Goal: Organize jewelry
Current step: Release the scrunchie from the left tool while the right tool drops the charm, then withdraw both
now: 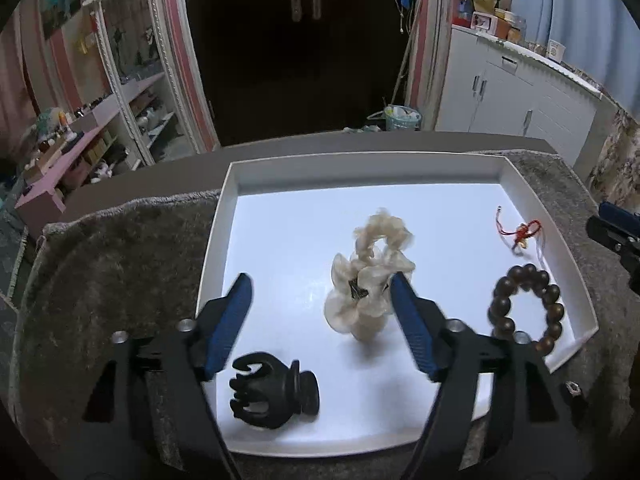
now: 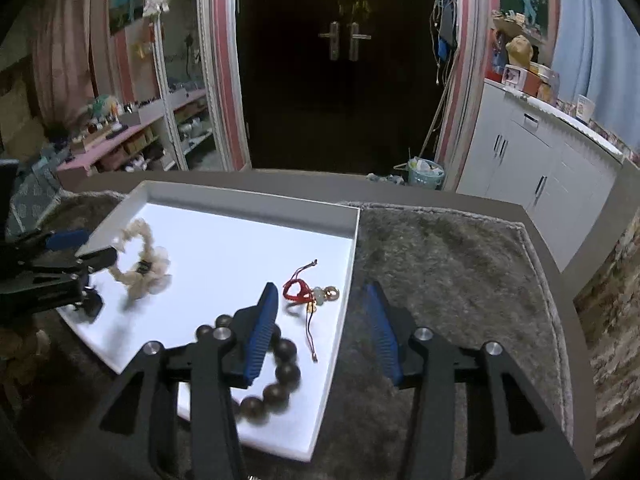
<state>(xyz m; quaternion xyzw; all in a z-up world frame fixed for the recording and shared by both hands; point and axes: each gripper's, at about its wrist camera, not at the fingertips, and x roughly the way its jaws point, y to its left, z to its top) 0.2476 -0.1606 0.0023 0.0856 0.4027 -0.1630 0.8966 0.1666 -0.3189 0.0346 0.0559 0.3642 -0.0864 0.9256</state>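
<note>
I am holding both tongs released over the white tray, nothing between either pair of jaws. My left gripper is standing wide apart; the cream scrunchie is lying in the gap toward its right-hand finger, on the tray floor, its long axis running away from me. The pads are not pressing it. The black claw clip is lying nearer me, below the left-hand finger. My right gripper is standing partly spread across the tray's right wall. Its left-hand finger is hanging over the dark bead bracelet; the red cord charm is lying just ahead of the gap, its cord trailing toward me.

Judgement: the scrunchie and clip are falling to my left hand, the bracelet and charm to my right.

Count: one tray, one scrunchie, one claw clip, one bead bracelet, one cord charm. All four pieces are resting inside the tray, on the grey plush mat.
</note>
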